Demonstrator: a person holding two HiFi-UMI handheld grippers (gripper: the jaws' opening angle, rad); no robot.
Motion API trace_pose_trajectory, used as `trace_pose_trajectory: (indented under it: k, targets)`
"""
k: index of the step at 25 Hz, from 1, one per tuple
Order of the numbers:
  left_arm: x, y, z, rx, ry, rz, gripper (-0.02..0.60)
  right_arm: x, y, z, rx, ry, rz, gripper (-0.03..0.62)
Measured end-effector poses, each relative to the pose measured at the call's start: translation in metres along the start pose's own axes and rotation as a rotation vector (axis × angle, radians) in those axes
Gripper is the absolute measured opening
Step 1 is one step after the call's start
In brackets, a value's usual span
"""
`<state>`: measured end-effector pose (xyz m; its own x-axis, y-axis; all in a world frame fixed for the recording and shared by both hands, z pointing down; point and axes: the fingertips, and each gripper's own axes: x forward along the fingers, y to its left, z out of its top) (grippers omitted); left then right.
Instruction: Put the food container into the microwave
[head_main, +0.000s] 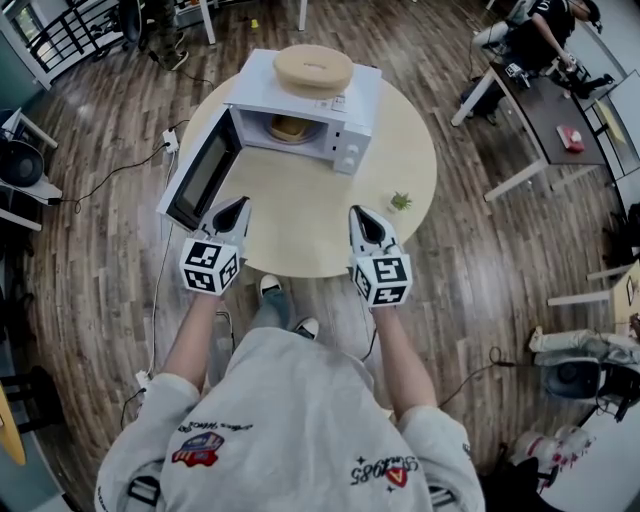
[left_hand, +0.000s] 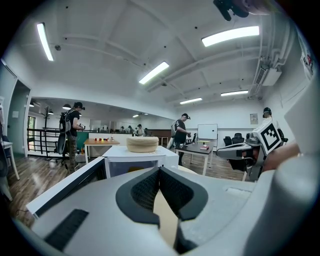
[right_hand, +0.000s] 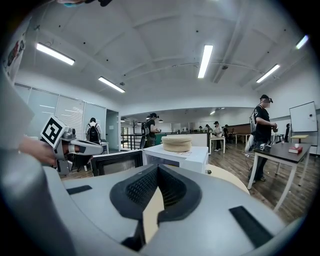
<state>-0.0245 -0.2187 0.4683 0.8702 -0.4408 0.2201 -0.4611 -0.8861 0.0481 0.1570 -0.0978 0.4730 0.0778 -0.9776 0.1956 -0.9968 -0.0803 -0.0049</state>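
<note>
A white microwave (head_main: 300, 110) stands at the back of a round pale table (head_main: 300, 235), its door (head_main: 203, 175) swung open to the left. Inside the cavity sits the tan food container (head_main: 288, 127). A round tan disc (head_main: 313, 68) lies on the microwave's top. My left gripper (head_main: 240, 203) hovers over the table's front left, just beside the open door, shut and holding nothing. My right gripper (head_main: 358, 212) is level with it at the front right, also shut with nothing in it. In the left gripper view the microwave (left_hand: 135, 162) is straight ahead of the left gripper (left_hand: 160, 169).
A small green plant (head_main: 401, 201) stands on the table just right of my right gripper. A power strip (head_main: 170, 140) and cables lie on the wooden floor at the left. A dark desk (head_main: 560, 110) with a seated person is at the far right.
</note>
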Motion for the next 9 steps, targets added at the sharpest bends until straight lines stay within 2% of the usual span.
trace_pose_trajectory:
  k: [9]
  targets:
    - [-0.0013,-0.0058,0.0046,0.016,0.007,-0.010,0.005,-0.0039,0.0040,0.0060,-0.006,-0.004,0.013,0.003]
